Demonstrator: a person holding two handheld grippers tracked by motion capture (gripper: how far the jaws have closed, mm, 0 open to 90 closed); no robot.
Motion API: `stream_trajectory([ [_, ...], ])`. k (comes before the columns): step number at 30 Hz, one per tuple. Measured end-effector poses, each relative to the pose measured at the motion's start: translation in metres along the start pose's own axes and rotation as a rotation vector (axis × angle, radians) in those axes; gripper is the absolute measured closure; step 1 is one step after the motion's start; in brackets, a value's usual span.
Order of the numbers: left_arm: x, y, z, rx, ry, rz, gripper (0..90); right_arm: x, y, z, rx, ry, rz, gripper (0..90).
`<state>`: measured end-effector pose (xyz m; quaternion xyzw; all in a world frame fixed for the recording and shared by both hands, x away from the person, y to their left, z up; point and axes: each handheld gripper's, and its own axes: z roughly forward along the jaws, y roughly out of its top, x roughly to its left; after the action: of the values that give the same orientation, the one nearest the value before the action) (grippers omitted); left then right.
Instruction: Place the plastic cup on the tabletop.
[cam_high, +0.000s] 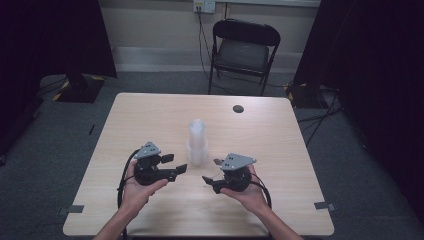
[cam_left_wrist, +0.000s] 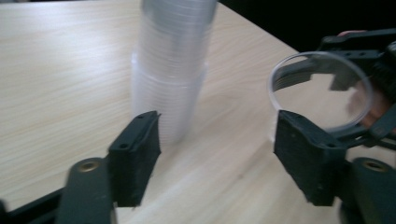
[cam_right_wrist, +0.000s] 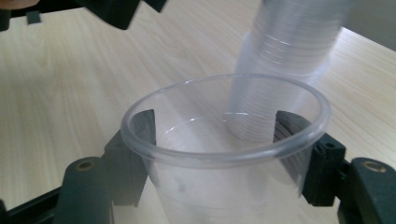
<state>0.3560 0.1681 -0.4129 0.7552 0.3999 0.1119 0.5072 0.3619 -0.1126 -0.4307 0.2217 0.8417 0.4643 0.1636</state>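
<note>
On the table (cam_high: 150, 112), one cup stack (cam_high: 197, 142); left tongs (cam_left_wrist: 217, 158) released, right tongs (cam_right_wrist: 215, 154) grasping one clear cup (cam_right_wrist: 224, 154).

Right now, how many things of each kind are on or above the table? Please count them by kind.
Stack of clear plastic cups: 1, standing upright on the table
Single clear plastic cup: 1, gripped in the right gripper
Grippers: 2, the left gripper is open with nothing between its jaws
Total: 4
</note>
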Motion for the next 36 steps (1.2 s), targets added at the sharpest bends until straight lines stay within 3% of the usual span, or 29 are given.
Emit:
stream_trajectory([
  [3,0.004,-0.002,-0.002,-0.001,0.006,-0.018,26.5,-0.007,-0.003,0.001,0.006,-0.005,0.036,30.5],
  [7,0.003,-0.007,-0.004,-0.003,0.048,0.023,21.3,-0.012,-0.006,0.001,0.007,-0.014,0.053,30.4],
  [10,0.004,-0.013,-0.006,-0.006,0.089,0.022,15.3,-0.016,-0.006,-0.004,-0.007,-0.033,0.072,30.4],
  [15,0.007,-0.020,-0.010,0.008,0.099,0.027,15.8,-0.025,-0.005,-0.010,-0.022,-0.066,0.108,30.3],
  [19,0.010,-0.027,-0.015,0.040,0.117,0.074,15.8,-0.032,-0.003,-0.013,-0.033,-0.091,0.124,30.2],
  [26,0.020,-0.044,-0.028,0.030,0.148,0.037,15.7,-0.044,0.002,-0.018,-0.048,-0.130,0.145,30.0],
  [33,0.029,-0.053,-0.039,0.030,0.166,0.076,15.7,-0.062,0.013,-0.026,-0.084,-0.158,0.174,29.7],
  [36,0.033,-0.056,-0.042,0.031,0.180,0.074,15.7,-0.072,0.017,-0.028,-0.098,-0.175,0.192,29.7],
])
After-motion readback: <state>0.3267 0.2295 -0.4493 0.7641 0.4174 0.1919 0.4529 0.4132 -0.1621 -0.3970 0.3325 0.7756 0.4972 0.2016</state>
